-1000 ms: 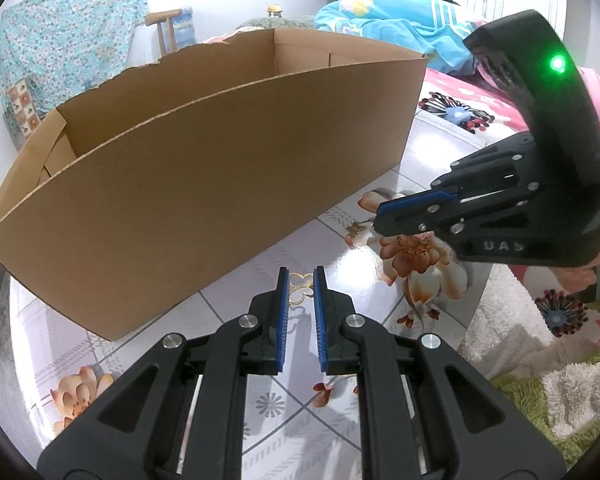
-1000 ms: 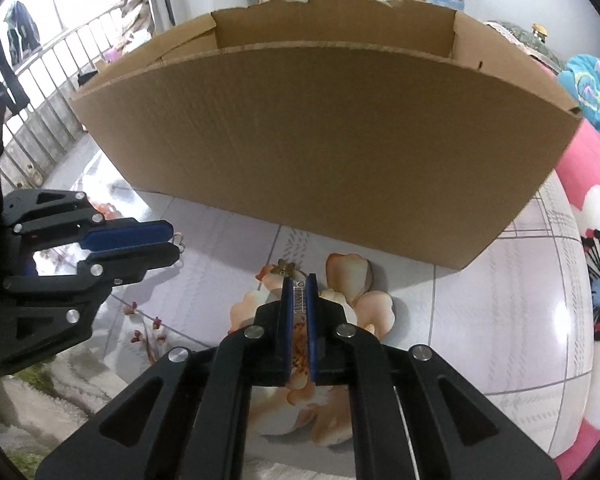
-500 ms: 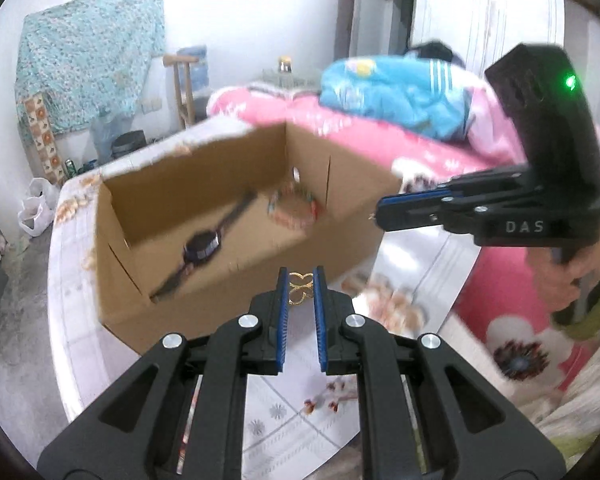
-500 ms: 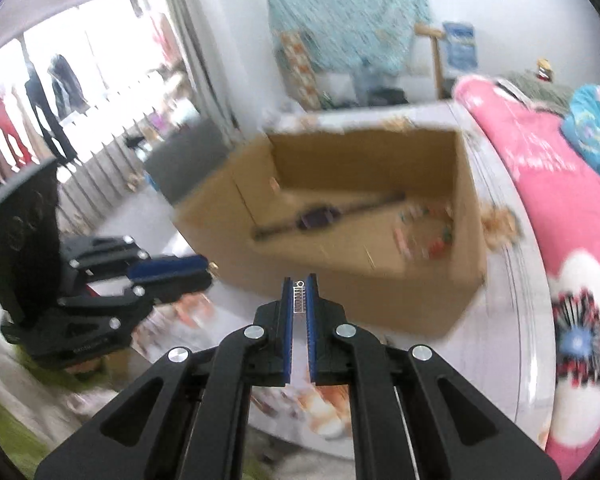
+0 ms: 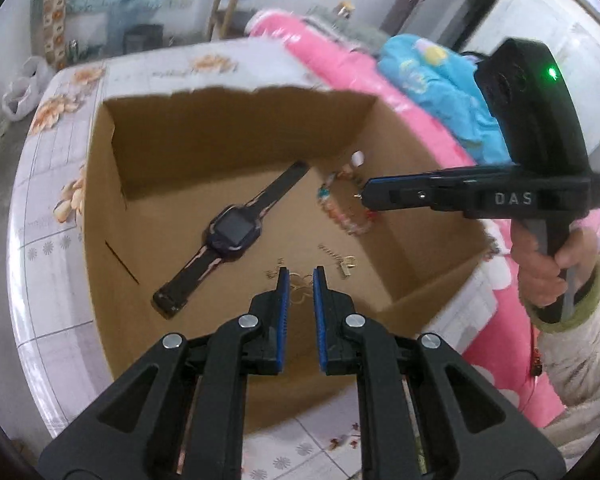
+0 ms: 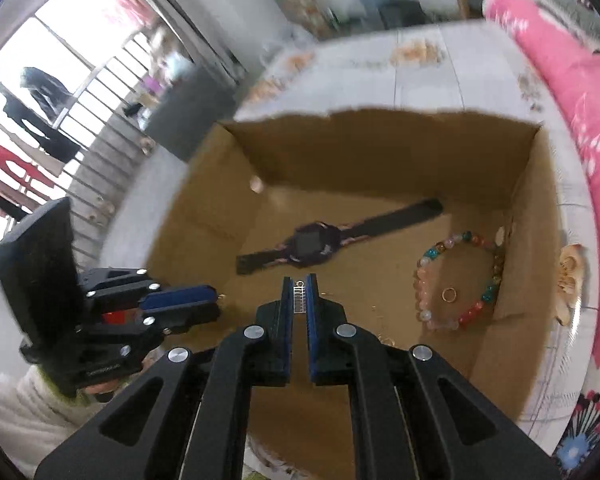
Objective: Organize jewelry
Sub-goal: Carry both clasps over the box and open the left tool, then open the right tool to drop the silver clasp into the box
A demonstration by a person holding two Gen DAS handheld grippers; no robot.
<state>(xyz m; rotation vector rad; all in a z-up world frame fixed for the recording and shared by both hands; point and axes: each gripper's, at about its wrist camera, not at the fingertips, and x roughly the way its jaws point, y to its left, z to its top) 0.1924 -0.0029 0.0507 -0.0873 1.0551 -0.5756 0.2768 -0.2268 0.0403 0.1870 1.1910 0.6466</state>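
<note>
Two grippers over our cardboard box (image 5: pixel 100 208) — left gripper (image 5: pixel 299 276) clamps a gold earring (image 5: pixel 300 282), right gripper (image 6: pixel 299 283) pinches a silver clasp (image 6: pixel 299 294) — watch (image 6: pixel 312 245) beyond.

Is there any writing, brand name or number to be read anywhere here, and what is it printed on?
"DAS": white letters on the side of the black right hand-held gripper.
Faint print on the black left hand-held gripper: too small and blurred to read.
Nothing else readable.
</note>
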